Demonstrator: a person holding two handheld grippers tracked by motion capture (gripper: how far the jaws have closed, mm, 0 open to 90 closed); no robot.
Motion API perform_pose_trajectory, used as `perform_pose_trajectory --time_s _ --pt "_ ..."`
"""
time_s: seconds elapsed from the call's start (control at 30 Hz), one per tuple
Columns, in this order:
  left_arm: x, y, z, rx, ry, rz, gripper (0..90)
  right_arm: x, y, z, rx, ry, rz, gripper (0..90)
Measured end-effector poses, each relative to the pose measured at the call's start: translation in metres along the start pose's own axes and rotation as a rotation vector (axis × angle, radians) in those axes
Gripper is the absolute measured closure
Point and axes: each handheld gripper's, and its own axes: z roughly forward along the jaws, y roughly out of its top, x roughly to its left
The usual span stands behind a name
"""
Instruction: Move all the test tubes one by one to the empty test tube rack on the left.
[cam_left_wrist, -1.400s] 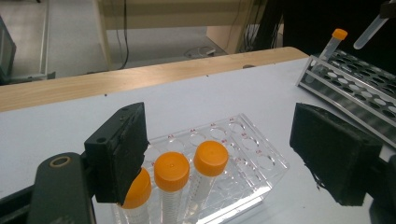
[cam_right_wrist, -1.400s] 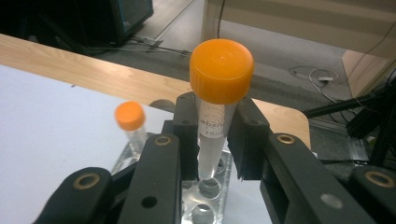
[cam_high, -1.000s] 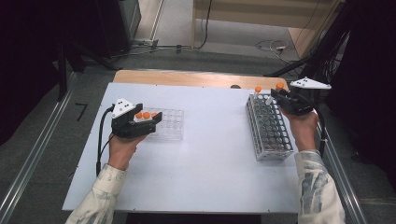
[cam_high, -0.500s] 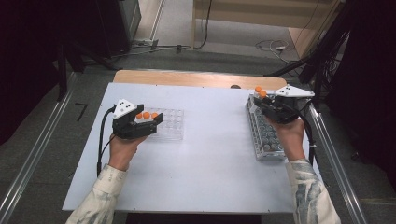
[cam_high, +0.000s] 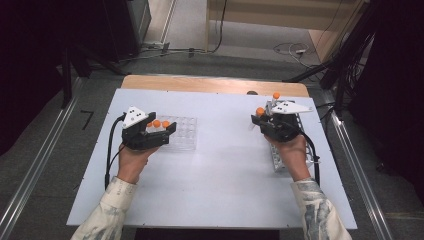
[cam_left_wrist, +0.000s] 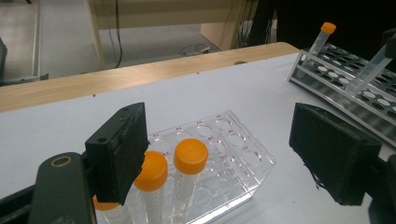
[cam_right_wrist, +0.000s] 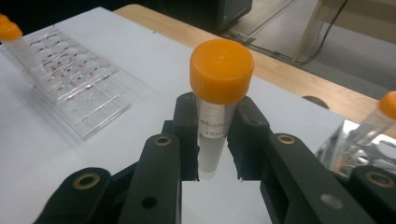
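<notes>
Fingers (cam_right_wrist: 187, 135) clamp tube (cam_right_wrist: 215, 116) | upright | orange cap up

The red labels on the clear rack (cam_left_wrist: 219, 154) are too small to read. The left gripper's finger (cam_left_wrist: 116, 151) covers part of 1 orange-capped tube (cam_left_wrist: 149, 186). Print on the held tube (cam_right_wrist: 215, 121) is half hidden by the right gripper's fingers (cam_right_wrist: 187, 135). The metal rack (cam_right_wrist: 364, 144) runs off the edge.

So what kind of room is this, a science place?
Probably a lab test bench. A clear plastic rack holds orange-capped tubes, a metal tube rack stands nearby, and the right gripper holds another tube over a plain white table.
</notes>
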Motion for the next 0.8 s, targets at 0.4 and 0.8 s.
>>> perform_pose_trajectory --time_s 0.4,0.8 --pt "-0.008 -0.002 0.004 0.013 -0.019 0.024 19.8 0.030 -0.005 0.014 0.008 0.082 -0.014 71.9" --pt "-0.022 -0.004 0.007 0.017 -0.073 0.043 19.7 0.054 -0.010 0.030 0.035 0.137 -0.048 71.9"
